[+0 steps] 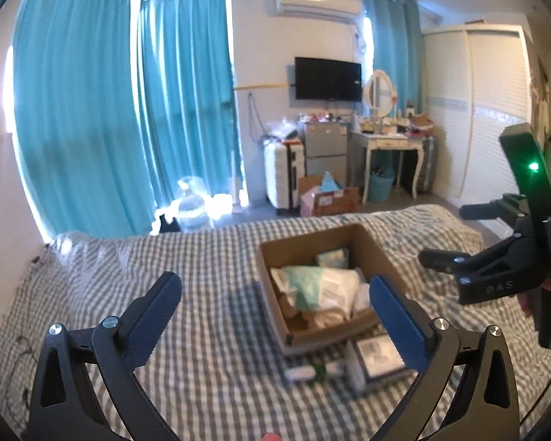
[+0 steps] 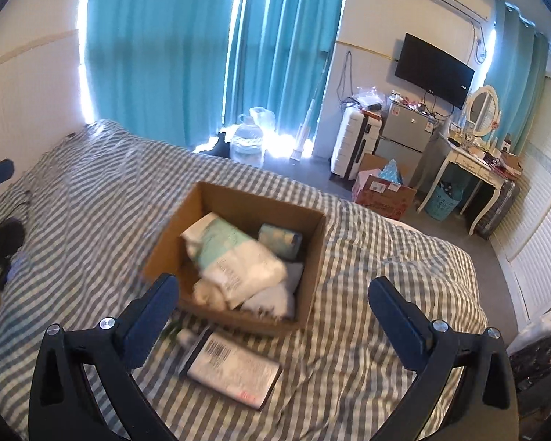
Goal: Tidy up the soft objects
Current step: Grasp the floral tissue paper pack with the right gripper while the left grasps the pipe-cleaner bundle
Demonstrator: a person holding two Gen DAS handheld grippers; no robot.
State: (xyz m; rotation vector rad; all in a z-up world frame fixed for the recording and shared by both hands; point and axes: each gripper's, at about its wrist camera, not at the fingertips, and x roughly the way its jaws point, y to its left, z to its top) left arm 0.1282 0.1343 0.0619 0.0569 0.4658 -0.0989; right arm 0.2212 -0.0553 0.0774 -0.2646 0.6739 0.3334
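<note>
An open cardboard box [image 2: 314, 246] sits on the grey-and-white checked bed [image 2: 385, 257]. It holds a white and mint soft pack [image 2: 235, 253], a small blue packet [image 2: 279, 239] and white cloths [image 2: 272, 299]. The box also shows in the left wrist view [image 1: 378, 253], with the mint pack [image 1: 312, 283] inside. My left gripper [image 1: 275, 305] is open and empty, above the bed beside the box. My right gripper [image 2: 273, 305] is open and empty, over the box's near edge. The right gripper also shows in the left wrist view [image 1: 440, 235], to the right of the box.
A flat white package with a barcode [image 2: 235, 371] and a small white tube [image 2: 185, 338] lie on the bed in front of the box. Beyond the bed are teal curtains [image 2: 158, 47], a water jug [image 2: 248, 143], a suitcase [image 2: 352, 147] and a dressing table [image 2: 474, 165].
</note>
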